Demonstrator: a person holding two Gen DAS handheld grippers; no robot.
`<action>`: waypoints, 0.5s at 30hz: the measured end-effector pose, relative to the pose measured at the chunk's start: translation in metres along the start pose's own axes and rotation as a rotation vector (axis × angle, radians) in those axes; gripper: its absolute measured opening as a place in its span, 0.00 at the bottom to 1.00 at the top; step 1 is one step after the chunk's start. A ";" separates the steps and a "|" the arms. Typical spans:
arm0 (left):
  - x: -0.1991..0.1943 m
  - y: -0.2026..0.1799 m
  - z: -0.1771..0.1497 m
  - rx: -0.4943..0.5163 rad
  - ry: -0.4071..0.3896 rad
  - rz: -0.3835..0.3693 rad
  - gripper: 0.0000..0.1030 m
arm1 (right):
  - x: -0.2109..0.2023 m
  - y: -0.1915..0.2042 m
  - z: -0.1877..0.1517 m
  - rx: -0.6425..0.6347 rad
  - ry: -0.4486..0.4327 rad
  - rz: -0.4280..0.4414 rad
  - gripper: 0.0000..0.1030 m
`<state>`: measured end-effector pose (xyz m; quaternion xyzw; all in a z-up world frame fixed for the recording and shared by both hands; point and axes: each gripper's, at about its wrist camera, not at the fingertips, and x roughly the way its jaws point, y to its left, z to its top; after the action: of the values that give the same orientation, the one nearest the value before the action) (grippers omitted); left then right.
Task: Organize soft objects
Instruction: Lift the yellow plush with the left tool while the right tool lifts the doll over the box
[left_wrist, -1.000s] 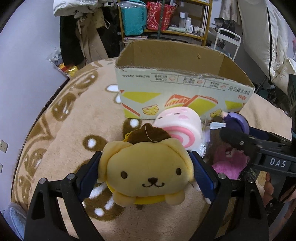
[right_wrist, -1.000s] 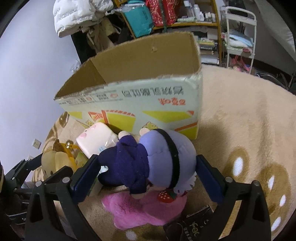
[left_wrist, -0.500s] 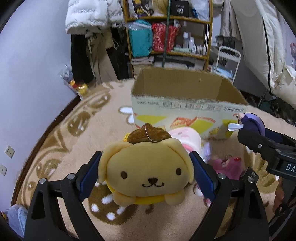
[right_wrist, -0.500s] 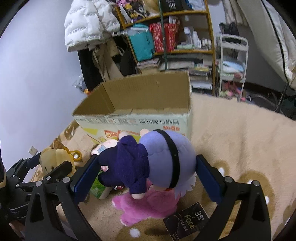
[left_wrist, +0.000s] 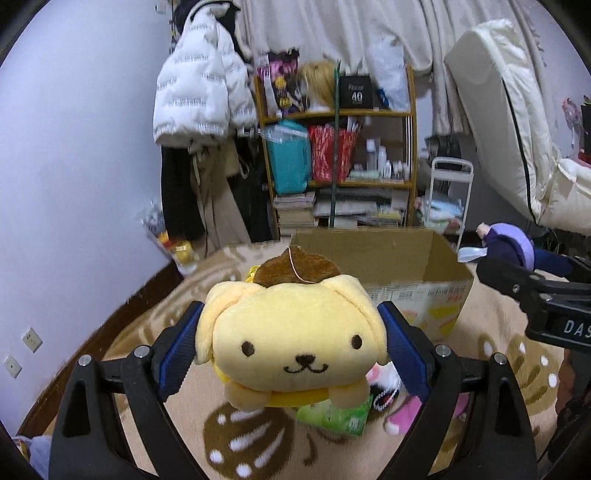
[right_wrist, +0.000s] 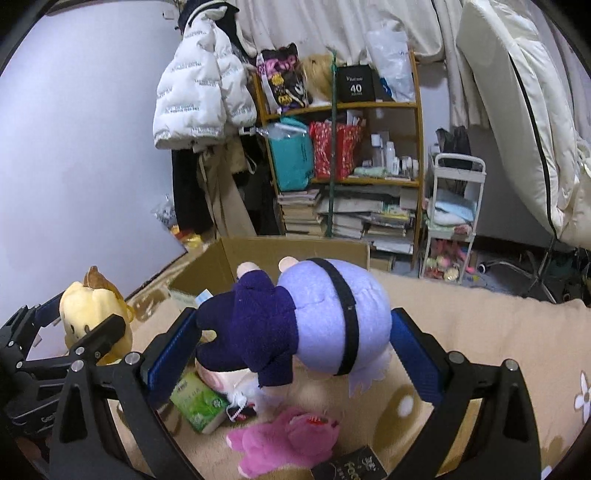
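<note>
My left gripper (left_wrist: 291, 347) is shut on a yellow dog plush (left_wrist: 291, 332) with a brown cap, held above the rug. My right gripper (right_wrist: 295, 343) is shut on a purple doll plush (right_wrist: 306, 325) with a navy top, also lifted. Each shows in the other view: the yellow plush (right_wrist: 88, 306) at left, the purple doll (left_wrist: 509, 249) at right. An open cardboard box (left_wrist: 391, 258) stands just ahead on the rug, also in the right wrist view (right_wrist: 266, 254). A pink plush (right_wrist: 291, 439), a pink roll plush (right_wrist: 225, 376) and a green tissue pack (right_wrist: 199, 402) lie on the rug below.
A beige patterned rug (left_wrist: 498, 369) covers the floor. A wooden shelf (left_wrist: 343, 155) with bags and books, a hanging white jacket (left_wrist: 199, 96) and a white trolley (right_wrist: 454, 214) stand behind the box. A dark packet (right_wrist: 351, 465) lies near the pink plush.
Both grippers have risen with their plush toys and tilted up; the box now sits lower and farther in view. The toys on the rug stay put.
</note>
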<state>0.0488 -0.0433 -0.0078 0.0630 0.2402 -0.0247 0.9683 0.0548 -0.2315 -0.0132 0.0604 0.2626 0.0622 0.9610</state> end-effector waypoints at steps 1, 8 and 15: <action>-0.002 0.000 0.002 0.002 -0.015 -0.001 0.88 | 0.000 0.000 0.003 0.001 -0.009 0.002 1.00; 0.001 -0.002 0.028 0.026 -0.087 0.005 0.88 | 0.003 -0.004 0.020 -0.004 -0.058 -0.017 1.00; 0.021 -0.002 0.049 0.039 -0.108 0.018 0.88 | 0.018 -0.011 0.030 -0.016 -0.100 -0.046 1.00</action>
<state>0.0901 -0.0521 0.0251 0.0827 0.1865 -0.0243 0.9787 0.0866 -0.2422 0.0013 0.0498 0.2149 0.0389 0.9746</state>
